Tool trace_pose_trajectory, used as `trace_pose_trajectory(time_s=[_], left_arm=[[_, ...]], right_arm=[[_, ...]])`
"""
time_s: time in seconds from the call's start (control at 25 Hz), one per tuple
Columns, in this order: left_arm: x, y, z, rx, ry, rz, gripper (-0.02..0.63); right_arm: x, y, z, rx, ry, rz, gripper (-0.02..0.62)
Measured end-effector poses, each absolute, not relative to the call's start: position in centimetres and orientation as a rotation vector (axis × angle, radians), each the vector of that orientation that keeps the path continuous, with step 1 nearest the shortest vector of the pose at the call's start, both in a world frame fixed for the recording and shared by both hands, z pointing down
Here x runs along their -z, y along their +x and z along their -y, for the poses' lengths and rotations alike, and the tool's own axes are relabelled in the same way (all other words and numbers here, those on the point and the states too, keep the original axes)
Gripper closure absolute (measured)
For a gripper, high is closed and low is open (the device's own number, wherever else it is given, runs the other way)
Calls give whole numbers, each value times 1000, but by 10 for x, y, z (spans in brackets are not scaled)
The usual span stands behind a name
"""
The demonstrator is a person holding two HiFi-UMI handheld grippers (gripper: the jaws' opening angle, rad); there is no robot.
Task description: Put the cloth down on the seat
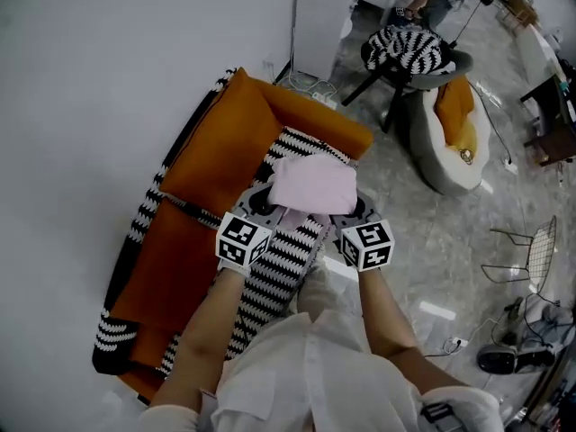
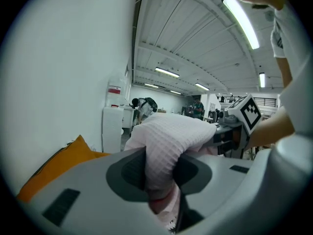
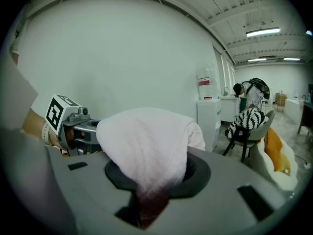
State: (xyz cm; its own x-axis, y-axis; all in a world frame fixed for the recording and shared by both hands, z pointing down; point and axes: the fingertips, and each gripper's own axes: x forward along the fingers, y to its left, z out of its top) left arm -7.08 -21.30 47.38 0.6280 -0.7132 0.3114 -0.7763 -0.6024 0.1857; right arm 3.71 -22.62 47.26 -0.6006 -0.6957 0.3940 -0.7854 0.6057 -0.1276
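Note:
A folded pale pink cloth (image 1: 313,184) hangs between my two grippers above the orange sofa (image 1: 216,151) with its black-and-white striped seat (image 1: 274,273). My left gripper (image 1: 261,203) is shut on the cloth's left edge; in the left gripper view the cloth (image 2: 166,146) is pinched between the grey jaws of that gripper (image 2: 159,173). My right gripper (image 1: 353,212) is shut on the right edge; the cloth (image 3: 146,146) bulges over the jaws of this gripper (image 3: 154,177) in the right gripper view. The cloth hides the fingertips.
A white wall runs along the sofa's left. A white cabinet (image 1: 322,21) stands behind it. A chair with a striped throw (image 1: 407,50) and a white lounge seat with an orange cushion (image 1: 454,124) stand at the right on the marble floor. A wire chair (image 1: 531,255) sits at far right.

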Motion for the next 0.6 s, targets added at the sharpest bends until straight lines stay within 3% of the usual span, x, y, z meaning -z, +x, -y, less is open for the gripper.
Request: trace_pose_trajectory(time_s=[0.32, 0.6], left_arm=[[-548, -44, 377, -452, 2616, 1056, 483], [-673, -45, 409, -642, 2621, 1039, 479]], right_arm=[[-551, 65, 377, -454, 1323, 2462, 472], [-686, 67, 397, -530, 1321, 2330, 468]])
